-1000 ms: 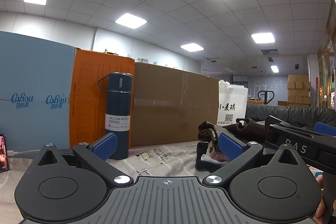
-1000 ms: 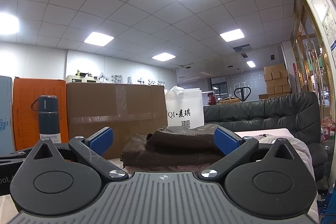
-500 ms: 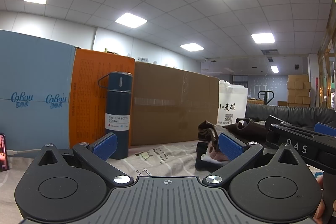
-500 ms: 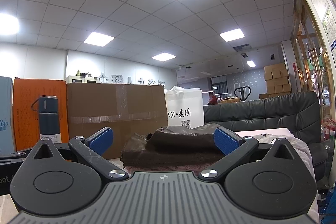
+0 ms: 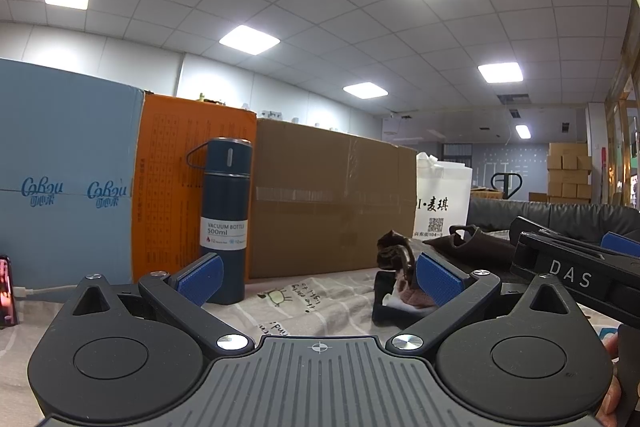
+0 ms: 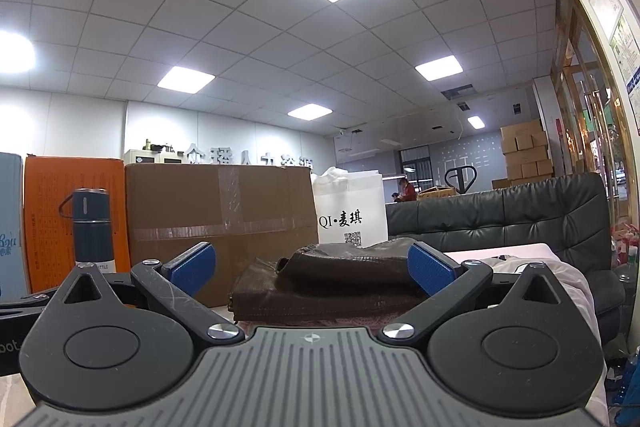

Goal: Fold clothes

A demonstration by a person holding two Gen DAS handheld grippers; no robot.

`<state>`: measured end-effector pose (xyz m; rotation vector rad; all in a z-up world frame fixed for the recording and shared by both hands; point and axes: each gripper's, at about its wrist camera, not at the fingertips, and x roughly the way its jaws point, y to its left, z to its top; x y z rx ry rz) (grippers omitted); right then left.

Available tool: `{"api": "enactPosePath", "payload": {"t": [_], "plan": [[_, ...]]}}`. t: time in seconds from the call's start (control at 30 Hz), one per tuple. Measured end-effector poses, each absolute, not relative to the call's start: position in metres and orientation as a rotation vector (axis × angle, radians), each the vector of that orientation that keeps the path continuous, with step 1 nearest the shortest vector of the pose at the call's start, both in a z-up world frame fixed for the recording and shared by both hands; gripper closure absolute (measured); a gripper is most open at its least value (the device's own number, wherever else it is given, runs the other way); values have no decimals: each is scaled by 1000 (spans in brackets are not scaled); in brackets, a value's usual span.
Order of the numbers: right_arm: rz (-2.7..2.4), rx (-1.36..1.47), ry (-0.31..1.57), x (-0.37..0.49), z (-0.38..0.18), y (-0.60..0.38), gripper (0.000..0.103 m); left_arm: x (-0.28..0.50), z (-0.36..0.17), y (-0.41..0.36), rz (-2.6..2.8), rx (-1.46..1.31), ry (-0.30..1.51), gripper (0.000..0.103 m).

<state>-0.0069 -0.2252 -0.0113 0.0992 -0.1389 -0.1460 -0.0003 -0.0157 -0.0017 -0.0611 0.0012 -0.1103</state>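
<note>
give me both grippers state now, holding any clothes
left gripper: open, fingers spread, nothing held.
right gripper: open, nothing held; dark folded clothes lie ahead of it.

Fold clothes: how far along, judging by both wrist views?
Possibly done: dark brown garments lie stacked flat ahead of the right tongs. In hand: nothing; the right tongs and the left tongs are both open and empty. Left: a crumpled brown piece on a dark item on the printed cloth, and white fabric at right. Looks early or between items.
</note>
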Motion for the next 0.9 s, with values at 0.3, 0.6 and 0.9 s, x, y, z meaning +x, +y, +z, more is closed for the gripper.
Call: {"api": "enactPosePath", "payload": {"t": [0.3, 0.6, 0.9], "plan": [[-147, 101, -138, -6, -12, -226, 0, 0, -2, -15, -110, -64, 3, 0], [-147, 105, -139, -6, -12, -227, 0, -1, -1, -14, -110, -65, 4, 0], [-148, 107, -136, -6, -12, -227, 0, -1, -1, -14, -111, -66, 6, 0]]}}
